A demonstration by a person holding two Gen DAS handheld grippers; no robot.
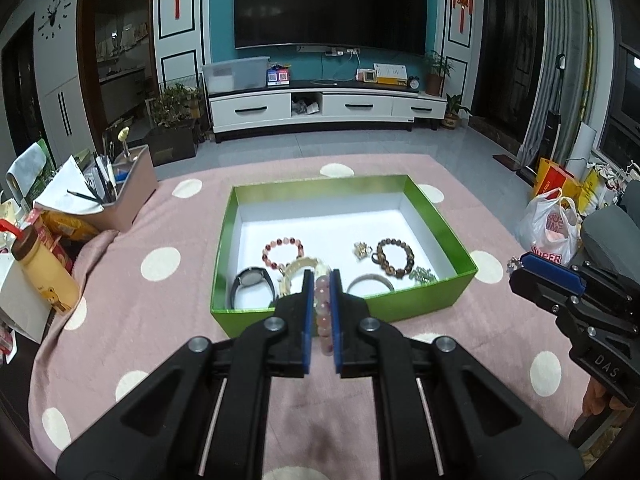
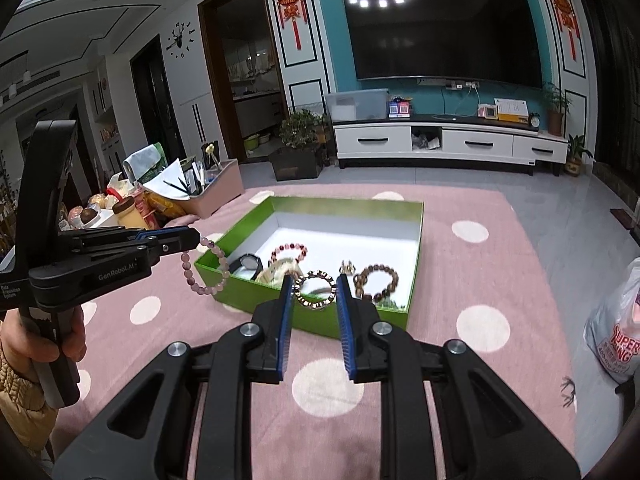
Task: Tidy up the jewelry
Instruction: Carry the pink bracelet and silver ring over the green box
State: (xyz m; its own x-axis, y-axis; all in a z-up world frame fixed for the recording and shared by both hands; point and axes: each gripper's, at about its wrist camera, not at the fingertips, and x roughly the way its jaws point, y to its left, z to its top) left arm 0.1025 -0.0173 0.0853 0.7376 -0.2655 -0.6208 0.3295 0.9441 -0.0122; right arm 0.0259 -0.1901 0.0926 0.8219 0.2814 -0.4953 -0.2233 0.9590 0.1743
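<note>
A green box (image 1: 448,216) with a white floor stands on the pink dotted cloth and holds several bracelets, a black watch (image 1: 252,282) and small charms. My left gripper (image 1: 322,276) is shut on a pale pink bead bracelet (image 1: 323,316) and holds it just before the box's near wall; in the right wrist view the bracelet (image 2: 206,266) hangs from it above the box's left corner (image 2: 224,276). My right gripper (image 2: 314,282) is shut on a gold link bracelet (image 2: 315,290), held across its width above the box's near edge.
A pink organizer (image 1: 120,196) with pens and papers, a brown-capped bottle (image 1: 44,272) and snack packs crowd the table's left edge. Plastic and paper bags (image 1: 552,224) stand at the right, off the table.
</note>
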